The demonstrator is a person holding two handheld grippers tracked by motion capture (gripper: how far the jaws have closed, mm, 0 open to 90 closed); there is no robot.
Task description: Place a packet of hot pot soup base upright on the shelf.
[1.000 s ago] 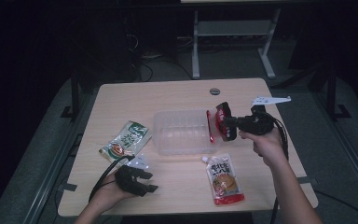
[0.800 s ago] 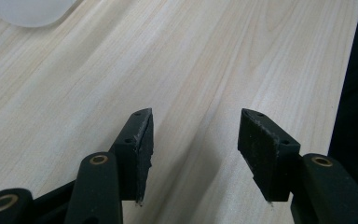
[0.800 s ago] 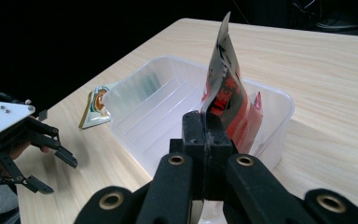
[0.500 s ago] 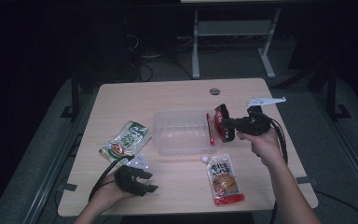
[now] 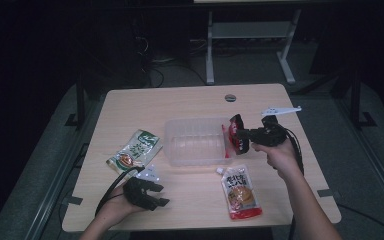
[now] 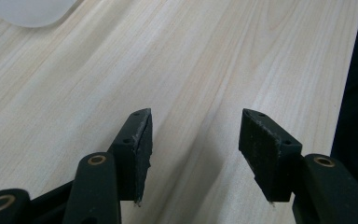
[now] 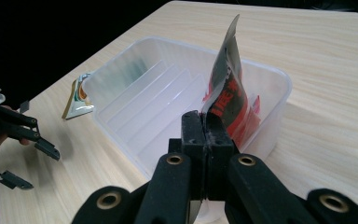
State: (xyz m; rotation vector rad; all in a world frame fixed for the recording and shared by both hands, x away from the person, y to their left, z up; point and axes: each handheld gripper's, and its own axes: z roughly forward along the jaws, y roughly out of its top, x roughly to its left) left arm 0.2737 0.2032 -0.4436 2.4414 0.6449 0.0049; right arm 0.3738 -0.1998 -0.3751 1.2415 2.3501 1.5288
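Right hand-held gripper (image 7: 206,122) clamped tight on the bottom edge of a red and black shiny snack packet (image 7: 227,95). Packet standing up tall, long side pointing up, right over the near wall of the clear plastic box (image 7: 279,100) in the right gripper view. In the high view, held at the right end of that box (image 5: 172,150), partly over the rim. Box just ahead of the jaws, so only a short push forward and down probably needed to get the packet inside.

Left hand-held gripper (image 5: 152,195) wide apart and gripping nothing, low over the pale wooden desk (image 5: 190,100), well in front of the box and to its left. Much farther from the packet than the right one.

Green pouch (image 5: 135,151) lying flat left of the box. Orange and red pouch (image 5: 241,191) lying flat in front of the box's right corner.
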